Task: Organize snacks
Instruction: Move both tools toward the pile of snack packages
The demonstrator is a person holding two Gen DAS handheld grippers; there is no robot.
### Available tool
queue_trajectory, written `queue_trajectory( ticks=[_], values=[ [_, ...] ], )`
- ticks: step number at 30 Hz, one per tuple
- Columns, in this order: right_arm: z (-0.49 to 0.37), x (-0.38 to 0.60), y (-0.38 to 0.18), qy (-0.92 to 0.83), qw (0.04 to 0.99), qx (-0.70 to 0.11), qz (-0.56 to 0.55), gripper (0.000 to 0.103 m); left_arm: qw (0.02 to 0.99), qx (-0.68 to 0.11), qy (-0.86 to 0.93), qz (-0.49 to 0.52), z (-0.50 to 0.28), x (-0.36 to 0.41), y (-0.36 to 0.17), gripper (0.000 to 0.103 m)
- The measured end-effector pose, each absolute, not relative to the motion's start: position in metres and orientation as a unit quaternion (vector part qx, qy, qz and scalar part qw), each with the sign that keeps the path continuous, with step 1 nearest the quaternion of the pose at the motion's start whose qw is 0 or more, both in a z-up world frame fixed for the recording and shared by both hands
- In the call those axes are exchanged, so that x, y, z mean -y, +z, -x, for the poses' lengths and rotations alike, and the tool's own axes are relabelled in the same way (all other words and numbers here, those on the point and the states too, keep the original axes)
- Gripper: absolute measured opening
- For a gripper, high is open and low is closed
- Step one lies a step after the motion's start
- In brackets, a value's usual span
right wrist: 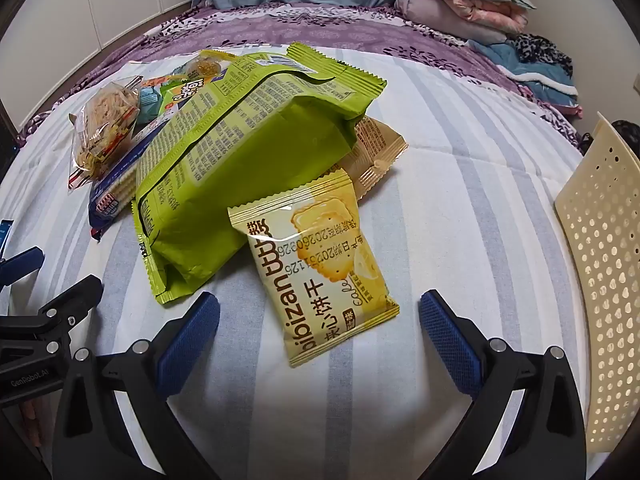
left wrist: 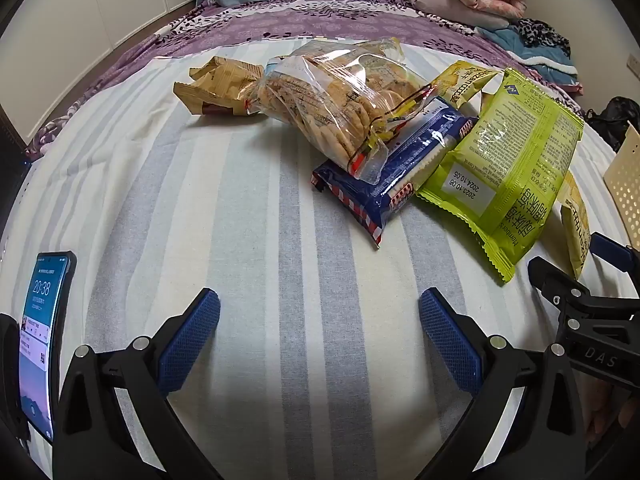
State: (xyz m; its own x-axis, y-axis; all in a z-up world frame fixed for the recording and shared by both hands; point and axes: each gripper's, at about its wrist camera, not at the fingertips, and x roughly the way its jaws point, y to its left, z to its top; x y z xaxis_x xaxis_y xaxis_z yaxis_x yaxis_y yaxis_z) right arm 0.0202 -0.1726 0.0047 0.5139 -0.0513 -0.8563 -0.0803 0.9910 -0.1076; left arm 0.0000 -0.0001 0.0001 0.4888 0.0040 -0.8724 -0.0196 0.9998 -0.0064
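At frame centre a yellow packet (right wrist: 320, 264) lies between the right gripper's (right wrist: 320, 340) spread jaws (untouched), while the left gripper (left wrist: 320, 340) gapes over bare sheet (left wrist: 240, 220).

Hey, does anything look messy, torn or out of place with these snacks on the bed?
Nothing looks spilled or torn. The snacks just lie in a loose heap: the clear cracker bag rests on the blue packet, and the green bag leans over the yellow biscuit packet. The basket stands apart.
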Motion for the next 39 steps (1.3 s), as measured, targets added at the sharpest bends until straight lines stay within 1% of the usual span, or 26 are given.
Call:
queue_trajectory(
  ticks=[14, 23, 31, 39],
  values=[
    [-0.02, 0.174, 0.002, 0.019, 0.868, -0.493, 0.054, 0.098, 0.863, -0.504, 0.007, 0.008, 0.0, 0.0, 0.0, 0.101],
    [-0.002, 0.185, 0.011, 0.056, 0.871, -0.486, 0.055, 0.098, 0.867, -0.498, -0.005, 0.024, 0.005, -0.006, 0.01, 0.101],
    [0.004, 0.19, 0.016, 0.081, 0.872, -0.482, 0.035, 0.098, 0.876, -0.481, -0.004, 0.033, 0.002, -0.005, 0.031, 0.101],
    [0.007, 0.193, 0.028, 0.092, 0.881, -0.464, 0.025, 0.098, 0.886, -0.463, 0.019, 0.019, -0.009, -0.002, 0.058, 0.101]
  ],
)
